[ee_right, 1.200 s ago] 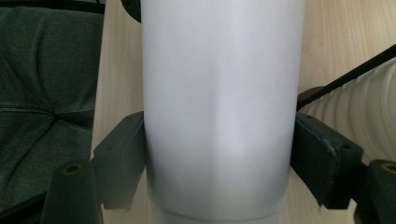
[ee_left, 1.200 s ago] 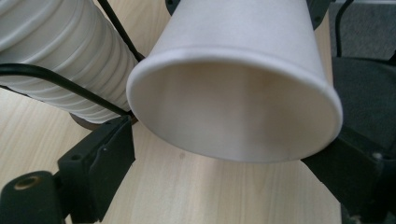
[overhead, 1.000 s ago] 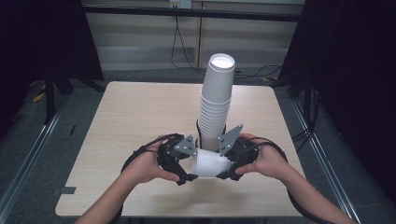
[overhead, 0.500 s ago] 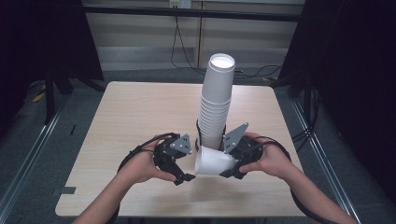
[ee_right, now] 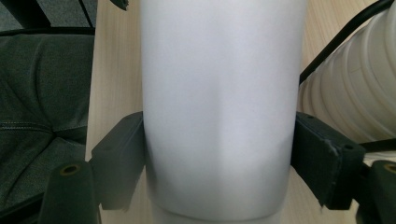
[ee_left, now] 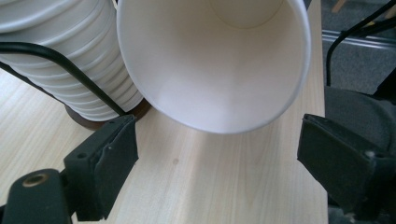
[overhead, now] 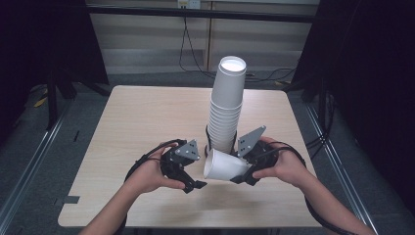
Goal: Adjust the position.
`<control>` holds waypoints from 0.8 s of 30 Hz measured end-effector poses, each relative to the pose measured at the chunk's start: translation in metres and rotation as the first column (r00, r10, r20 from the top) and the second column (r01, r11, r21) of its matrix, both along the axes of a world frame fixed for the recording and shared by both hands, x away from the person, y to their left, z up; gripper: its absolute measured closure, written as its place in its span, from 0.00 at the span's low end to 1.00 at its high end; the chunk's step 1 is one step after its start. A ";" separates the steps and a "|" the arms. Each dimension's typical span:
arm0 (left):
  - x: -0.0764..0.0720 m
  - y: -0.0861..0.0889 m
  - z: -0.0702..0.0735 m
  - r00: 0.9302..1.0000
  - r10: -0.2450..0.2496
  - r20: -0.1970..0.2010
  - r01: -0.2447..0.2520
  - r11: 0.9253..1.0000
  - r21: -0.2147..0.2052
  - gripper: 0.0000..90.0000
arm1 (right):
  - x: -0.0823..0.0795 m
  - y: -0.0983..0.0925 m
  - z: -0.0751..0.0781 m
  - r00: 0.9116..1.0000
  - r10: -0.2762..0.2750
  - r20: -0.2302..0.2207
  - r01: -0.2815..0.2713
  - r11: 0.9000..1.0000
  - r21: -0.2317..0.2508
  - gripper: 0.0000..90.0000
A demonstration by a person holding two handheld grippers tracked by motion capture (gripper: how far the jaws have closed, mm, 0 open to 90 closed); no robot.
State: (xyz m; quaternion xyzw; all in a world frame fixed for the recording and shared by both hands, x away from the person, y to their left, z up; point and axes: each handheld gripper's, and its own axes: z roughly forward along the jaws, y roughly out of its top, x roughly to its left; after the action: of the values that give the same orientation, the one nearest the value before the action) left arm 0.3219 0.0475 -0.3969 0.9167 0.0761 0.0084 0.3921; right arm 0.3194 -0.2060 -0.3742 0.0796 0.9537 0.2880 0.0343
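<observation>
While clamped sideways in the right claw (overhead: 247,171), a single white paper cup (overhead: 226,165) lies roughly level above the near part of the worktop (overhead: 147,117), its open mouth turned toward the left claw (overhead: 193,182).

Item, single cup: held by its lower body; the right gripper view shows the two black jaws pressed against opposite sides of the cup wall (ee_right: 219,107), which bulges slightly flat between them. Cup base sits toward the right hand (overhead: 281,164), rim points away from it.

Item, left claw: spread wide, gripping nothing. In the left gripper view the cup's rim and white interior (ee_left: 219,70) hang ahead of and above the gap between the jaws, apart from both pads. Held by the left hand (overhead: 147,174), just beside the cup mouth in the high view.

Item, stack of cups (overhead: 226,105): tall nested column of white cups, mouth up, leaning slightly, standing on a dark round base behind the held cup at mid-worktop. A thin black wire stand rises along its side (ee_left: 65,65). Held cup lies just in front of the stack's foot; contact between them cannot be told.

Item, worktop: pale wood grain, square.
</observation>
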 end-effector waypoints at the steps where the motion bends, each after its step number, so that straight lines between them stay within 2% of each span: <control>1: 0.000 0.000 0.000 1.000 0.000 0.000 0.000 1.000 0.000 0.14 | 0.000 0.000 0.000 1.000 0.000 0.000 0.000 1.000 0.000 0.26; 3: 0.000 0.000 0.000 1.000 -0.005 0.015 0.005 1.000 -0.008 0.14 | 0.000 0.001 0.000 1.000 -0.001 0.000 0.001 1.000 0.001 0.26; 5: 0.000 0.001 -0.001 1.000 -0.003 0.003 0.003 1.000 -0.019 0.14 | 0.000 0.001 0.000 1.000 0.003 0.001 -0.003 1.000 0.004 0.26; 9: 0.001 0.002 -0.001 1.000 0.013 0.012 -0.012 0.999 -0.037 0.15 | -0.001 0.002 -0.001 1.000 0.006 -0.005 -0.006 1.000 0.013 0.26; 11: 0.002 0.002 -0.001 1.000 0.006 0.012 -0.005 0.999 -0.051 0.15 | -0.001 0.003 -0.001 1.000 0.013 -0.001 -0.013 1.000 0.018 0.26; 17: 0.002 0.002 -0.001 1.000 0.006 0.008 -0.005 0.999 -0.053 0.14 | -0.003 0.006 -0.001 1.000 0.030 0.002 -0.030 0.998 0.047 0.26; 24: 0.002 0.002 -0.002 1.000 0.000 -0.004 -0.001 0.996 -0.087 0.14 | -0.004 0.006 -0.001 0.999 0.035 0.007 -0.035 0.997 0.063 0.26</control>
State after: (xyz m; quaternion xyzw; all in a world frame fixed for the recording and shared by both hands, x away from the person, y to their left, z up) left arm 0.3238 0.0496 -0.3987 0.8987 0.0776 0.0032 0.4316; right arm 0.3155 -0.2003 -0.3752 0.0629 0.9453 0.3187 0.0297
